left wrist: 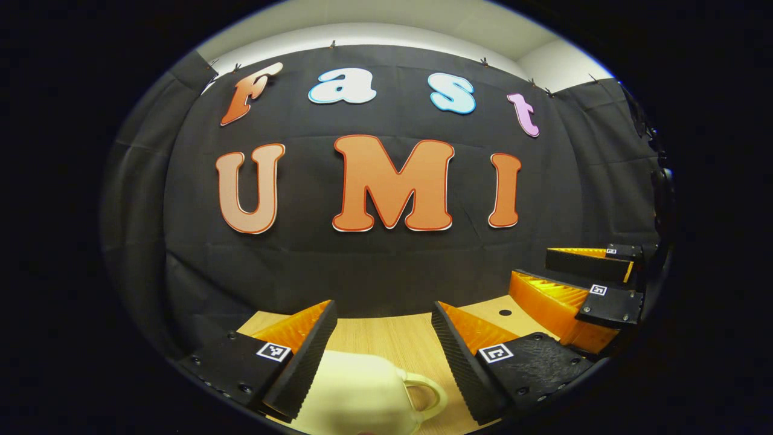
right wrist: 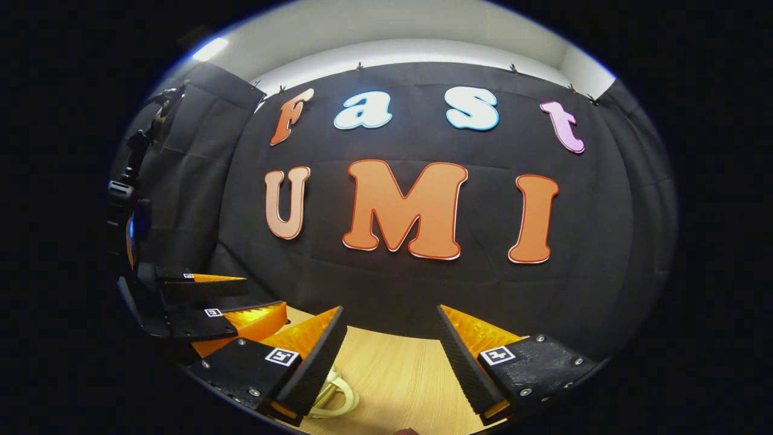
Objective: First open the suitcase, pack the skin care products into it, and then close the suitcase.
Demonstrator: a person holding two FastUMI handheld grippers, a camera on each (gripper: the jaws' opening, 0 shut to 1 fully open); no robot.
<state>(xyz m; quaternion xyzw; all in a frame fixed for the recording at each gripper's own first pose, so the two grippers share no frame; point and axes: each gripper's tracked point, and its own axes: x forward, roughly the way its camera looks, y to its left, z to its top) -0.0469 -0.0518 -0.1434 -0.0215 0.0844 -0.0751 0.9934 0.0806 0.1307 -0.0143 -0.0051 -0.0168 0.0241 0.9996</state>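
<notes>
Black cloth walls close off the far side of the booth, and a pale wooden table [left wrist: 386, 338] runs beneath both of my grippers. Farthest left in the right gripper view I see the left gripper [right wrist: 208, 305] hovering level over the table's left part. From its own view, the left gripper [left wrist: 383, 344] has its fingers spread wide, holding nothing. Just below and between them, at the near edge, sits a cream suitcase [left wrist: 356, 393], its looped handle [left wrist: 426, 396] toward the right finger. That handle [right wrist: 335, 393] also peeks out beside the left finger in the right gripper view. The right gripper [right wrist: 389, 350] is likewise wide open and empty above bare wood, close beside its partner. I cannot see any skin care products, nor whether the lid is latched, so I judge that opening is the step in hand. To do it well, I would dip both grippers for a proper look at the seam, steady the case with one, and lift the lid slowly with the other.
</notes>
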